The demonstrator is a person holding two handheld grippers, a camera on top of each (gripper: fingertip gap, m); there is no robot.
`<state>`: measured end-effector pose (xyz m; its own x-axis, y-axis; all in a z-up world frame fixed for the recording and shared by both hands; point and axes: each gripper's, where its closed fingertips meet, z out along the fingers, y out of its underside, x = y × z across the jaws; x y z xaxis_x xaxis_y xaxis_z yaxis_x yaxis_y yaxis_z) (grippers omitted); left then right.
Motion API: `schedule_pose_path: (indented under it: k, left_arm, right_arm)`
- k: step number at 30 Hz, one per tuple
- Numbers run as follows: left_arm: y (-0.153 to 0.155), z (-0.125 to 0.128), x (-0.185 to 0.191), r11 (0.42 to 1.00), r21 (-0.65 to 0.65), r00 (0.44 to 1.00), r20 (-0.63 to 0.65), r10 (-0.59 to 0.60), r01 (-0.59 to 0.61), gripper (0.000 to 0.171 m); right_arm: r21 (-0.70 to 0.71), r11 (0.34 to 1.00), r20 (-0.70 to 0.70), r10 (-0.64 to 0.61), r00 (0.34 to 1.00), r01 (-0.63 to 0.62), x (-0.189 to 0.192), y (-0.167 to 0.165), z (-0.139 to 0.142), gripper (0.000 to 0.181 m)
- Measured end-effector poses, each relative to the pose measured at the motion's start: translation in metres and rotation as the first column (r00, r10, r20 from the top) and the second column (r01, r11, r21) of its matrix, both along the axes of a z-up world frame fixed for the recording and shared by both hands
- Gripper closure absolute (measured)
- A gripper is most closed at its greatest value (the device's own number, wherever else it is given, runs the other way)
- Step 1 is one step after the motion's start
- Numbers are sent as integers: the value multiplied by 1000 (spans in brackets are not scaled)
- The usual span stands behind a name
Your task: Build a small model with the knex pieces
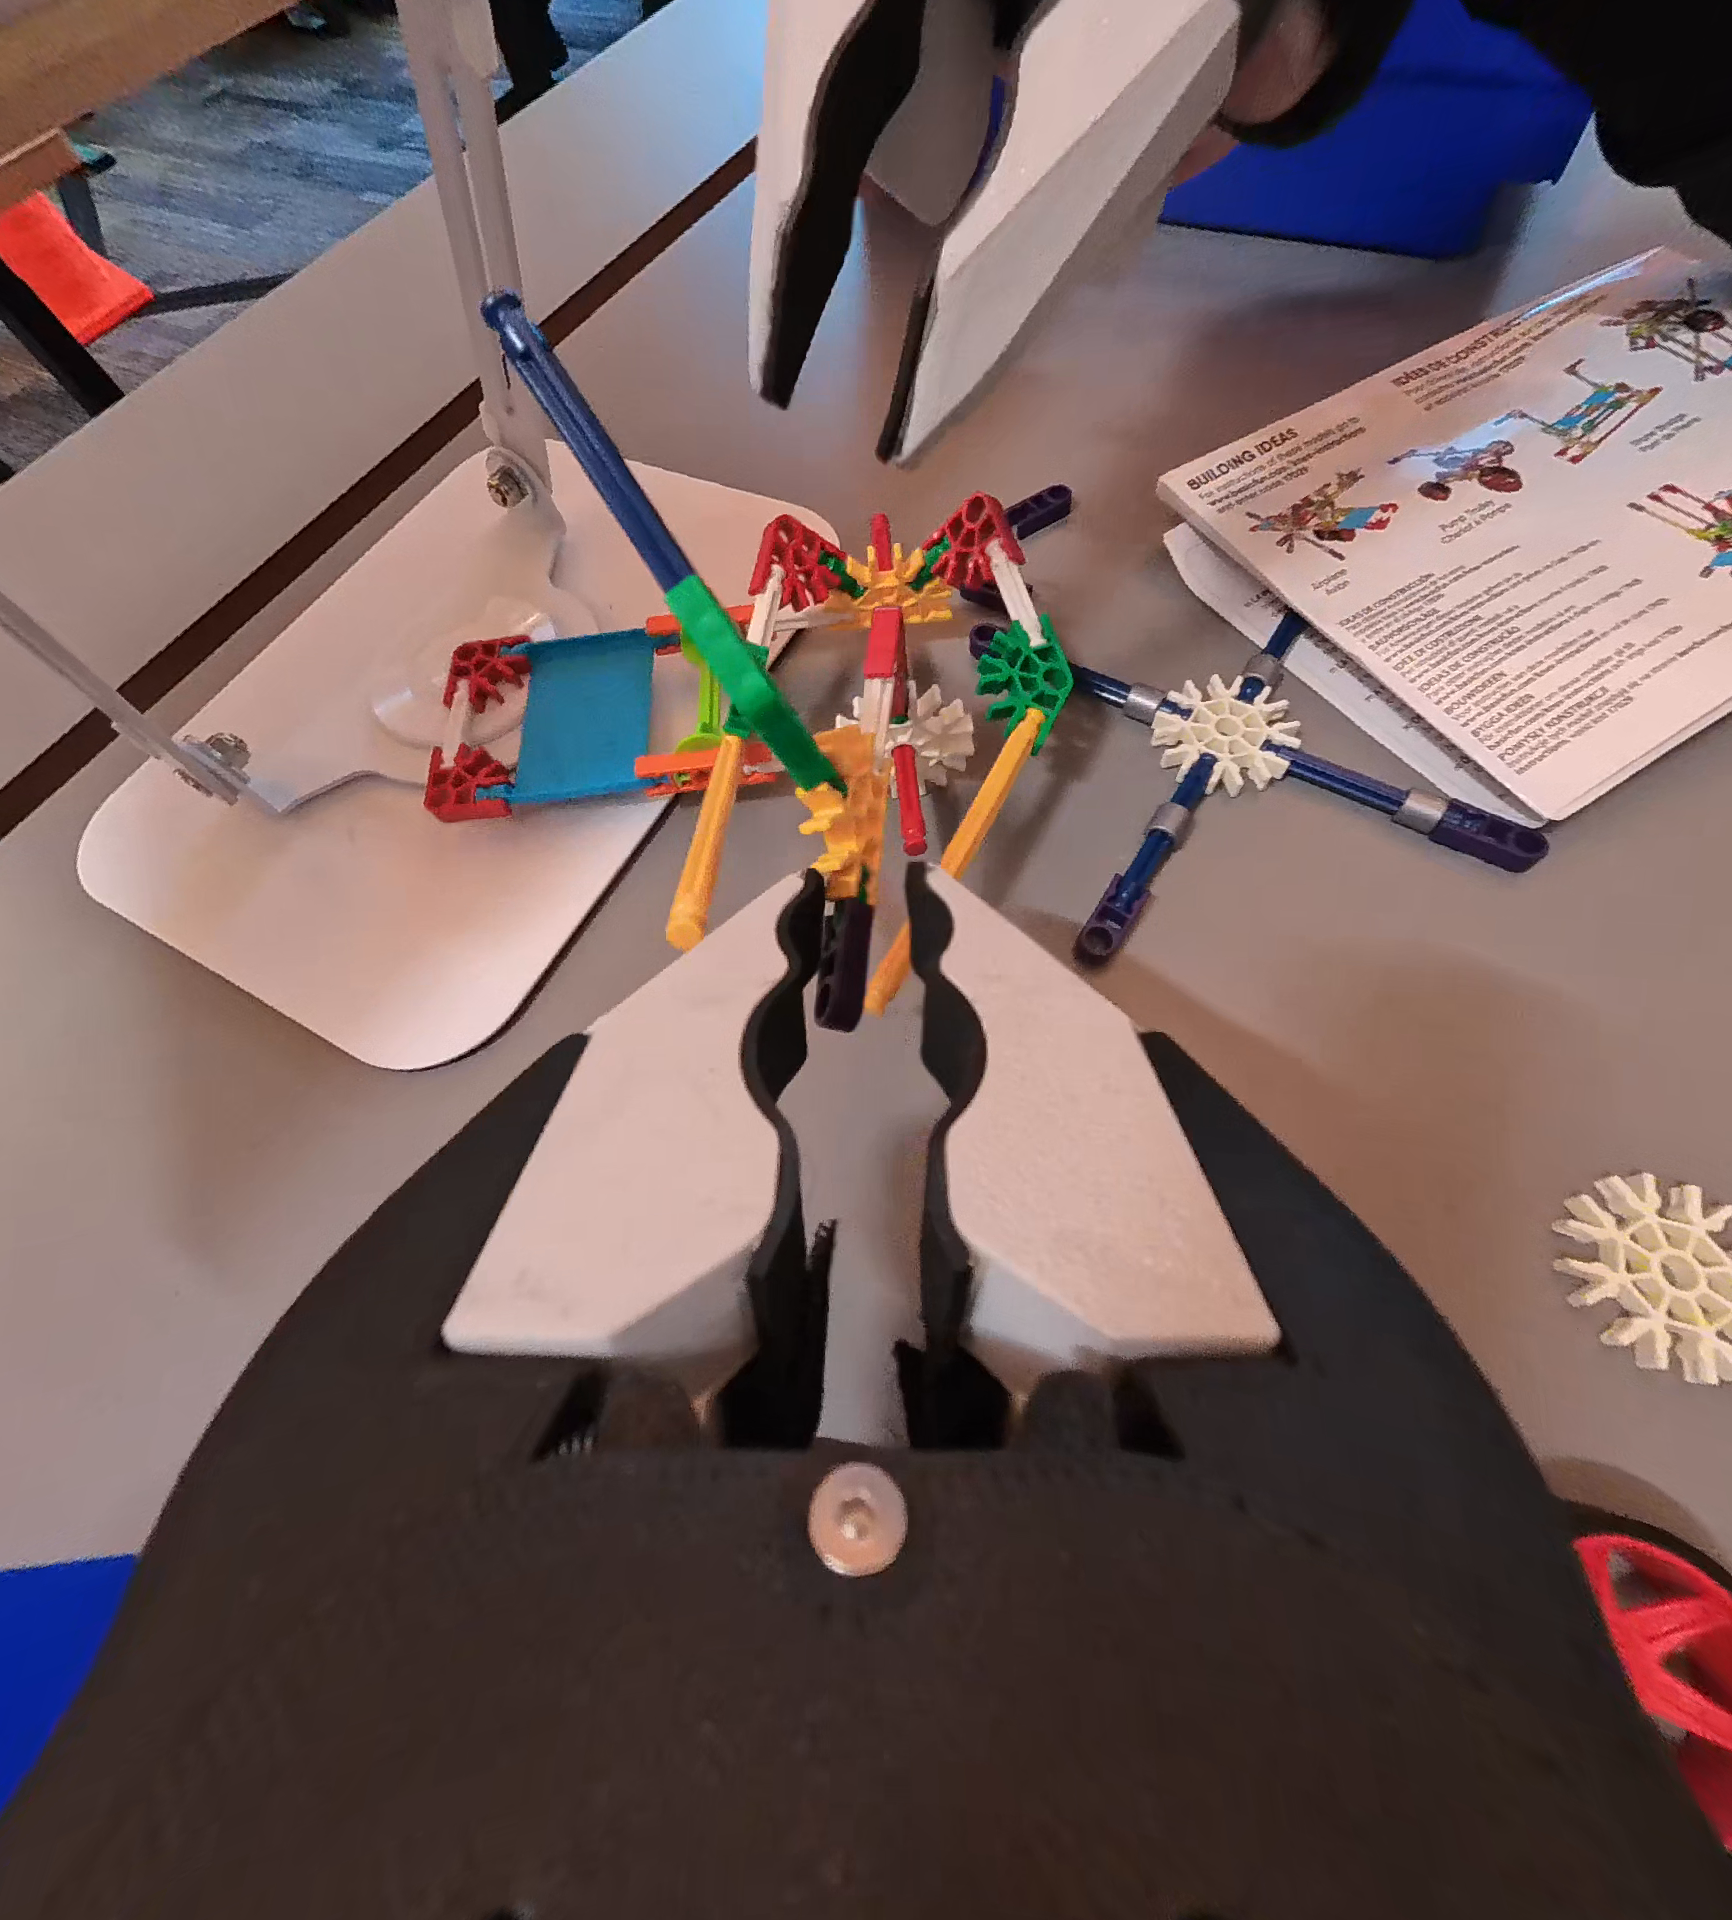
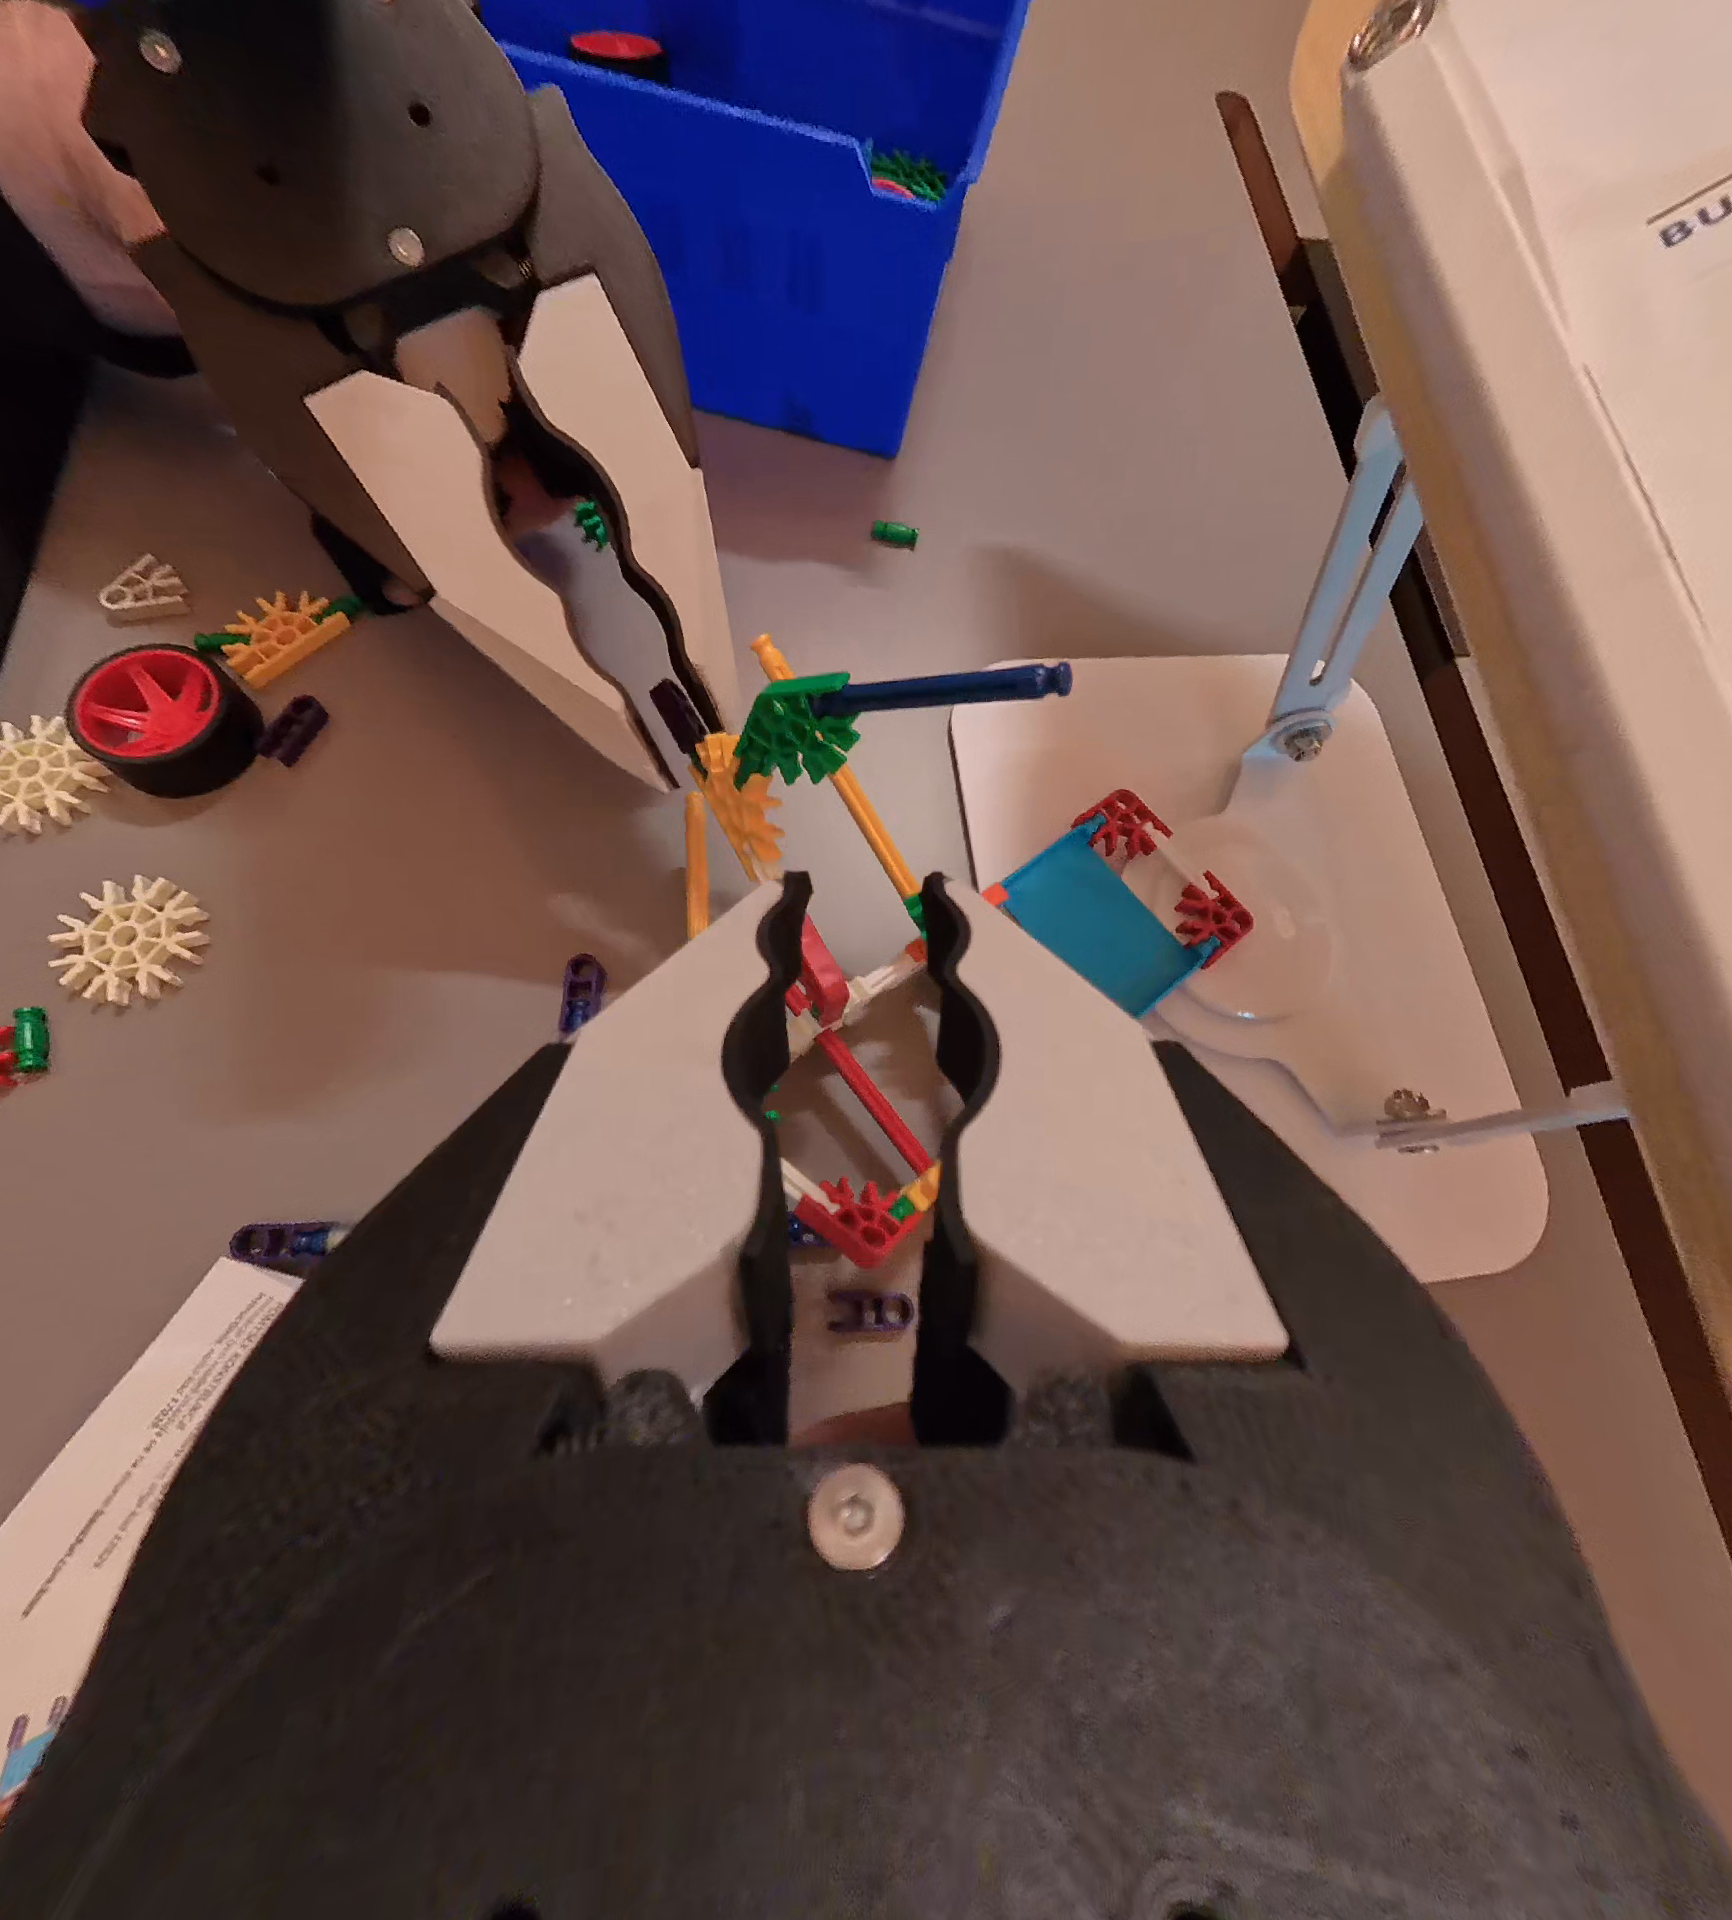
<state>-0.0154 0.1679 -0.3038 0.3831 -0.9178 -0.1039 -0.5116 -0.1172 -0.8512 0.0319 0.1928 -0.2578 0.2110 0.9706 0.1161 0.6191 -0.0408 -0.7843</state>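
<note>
- The left tool (image 1: 860, 883), with white wedge fingers and wavy black rubber pads, is pinched on a dark purple clip (image 1: 841, 971) at the near end of a plastic rod-and-connector model (image 1: 841, 665).
- The model lies on the smooth grey table (image 1: 1257, 1039), partly over a white metal stand base (image 1: 342, 935); its long axis runs between the two tools.
- A blue rod (image 1: 581, 436) in a green connector (image 1: 748, 686) slants up away from the model.
- The right tool (image 2: 862, 894) hovers over the model's far end, its fingers apart with nothing between them; red rods (image 2: 867, 1091) show through the gap.
- A loose white snowflake connector (image 1: 1672, 1278), a red-hubbed wheel (image 1: 1714, 1704) cut by the edge, and an instruction booklet (image 1: 1527, 582) lie nearby.
- The clip's exact contact is partly hidden by the pads.
</note>
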Motion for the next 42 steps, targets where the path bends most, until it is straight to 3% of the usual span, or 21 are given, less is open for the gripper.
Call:
schedule_pose_path:
  k: [9,19,28,42]
  left_arm:
    - [4,0,-2,999,25,1000,-17,25,-25,149]
    - [10,16,7,996,82,999,32,32,-34,146]
    - [15,21,16,992,123,999,33,24,-28,161]
    - [21,24,15,991,131,997,66,33,-41,154]
  right_arm:
    - [9,999,62,-43,997,42,11,9,-9,157]
    - [-23,999,183,50,982,-46,3,-9,-42,153]
    - [1,999,219,44,975,-46,-1,-7,-51,172]
    - [-2,998,220,59,974,-60,-3,-11,-51,176]
